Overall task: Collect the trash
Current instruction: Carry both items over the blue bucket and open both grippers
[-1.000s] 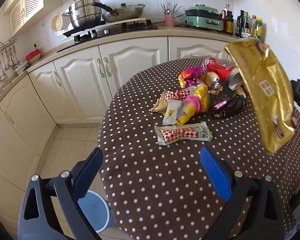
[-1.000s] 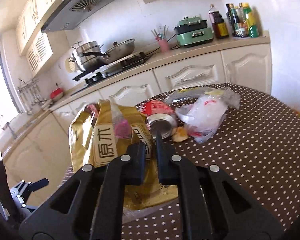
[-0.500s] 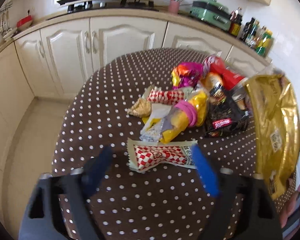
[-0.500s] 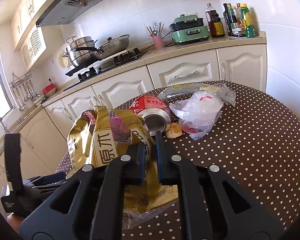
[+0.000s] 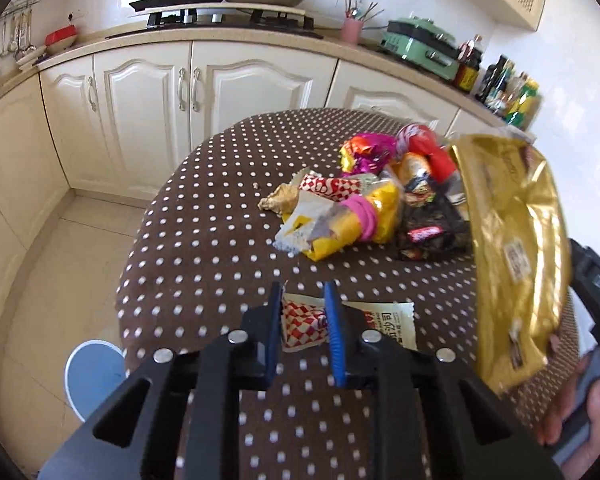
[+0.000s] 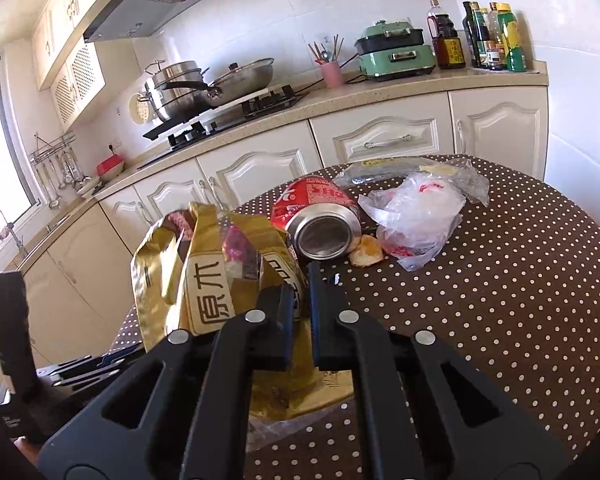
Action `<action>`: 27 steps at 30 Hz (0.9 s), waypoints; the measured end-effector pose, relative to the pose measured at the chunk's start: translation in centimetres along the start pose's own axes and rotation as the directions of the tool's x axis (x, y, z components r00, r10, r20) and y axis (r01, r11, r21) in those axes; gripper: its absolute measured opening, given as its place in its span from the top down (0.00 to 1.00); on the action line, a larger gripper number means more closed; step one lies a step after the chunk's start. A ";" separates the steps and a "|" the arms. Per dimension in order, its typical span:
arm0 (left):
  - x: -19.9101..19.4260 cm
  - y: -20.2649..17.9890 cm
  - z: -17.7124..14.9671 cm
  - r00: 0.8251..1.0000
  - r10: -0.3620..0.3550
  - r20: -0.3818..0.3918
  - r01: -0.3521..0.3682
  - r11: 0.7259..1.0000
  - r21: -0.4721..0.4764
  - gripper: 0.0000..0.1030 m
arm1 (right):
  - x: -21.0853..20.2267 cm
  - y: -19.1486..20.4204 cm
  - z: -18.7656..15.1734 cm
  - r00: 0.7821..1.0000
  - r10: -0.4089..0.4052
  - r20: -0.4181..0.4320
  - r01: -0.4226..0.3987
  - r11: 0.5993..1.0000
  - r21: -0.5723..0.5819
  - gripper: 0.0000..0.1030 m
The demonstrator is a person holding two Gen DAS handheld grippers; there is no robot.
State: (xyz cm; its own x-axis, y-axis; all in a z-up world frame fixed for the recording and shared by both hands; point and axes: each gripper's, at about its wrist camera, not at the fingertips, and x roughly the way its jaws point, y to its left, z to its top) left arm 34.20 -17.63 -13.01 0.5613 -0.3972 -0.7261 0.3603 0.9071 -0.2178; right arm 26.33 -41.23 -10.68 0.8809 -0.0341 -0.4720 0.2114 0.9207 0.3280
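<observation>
Within 1 second the left gripper (image 5: 302, 322) has dropped onto the red-checked wrapper (image 5: 300, 322) and pinched it. The right gripper (image 6: 300, 300) stays clamped on the gold bag (image 6: 204, 280), held open just right of the left one, so the wrapper likely goes in next.

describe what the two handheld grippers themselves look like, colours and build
Both are matte black plastic linkage frames with triangular cut-outs and round silver pivot pins. The left gripper has bright blue ribbed fingers. The right gripper has darker, blue-edged pads. No cables show. A bare hand grips the right one's black handle, which bears pale lettering.
</observation>
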 end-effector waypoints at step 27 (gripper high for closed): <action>-10.7 30.7 -14.2 0.934 0.356 -0.018 -0.337 0.865 -0.372 0.84 | 6.2 32.1 -15.4 0.923 0.244 -0.298 -0.333 0.893 -0.304 0.94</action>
State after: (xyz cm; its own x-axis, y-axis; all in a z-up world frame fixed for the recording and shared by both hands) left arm 28.67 16.48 -21.23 0.6389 -0.0461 -0.7679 -0.1545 0.9702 -0.1867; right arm 32.02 -5.91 -15.69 0.7387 0.3085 -0.5993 -0.2336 0.9512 0.2017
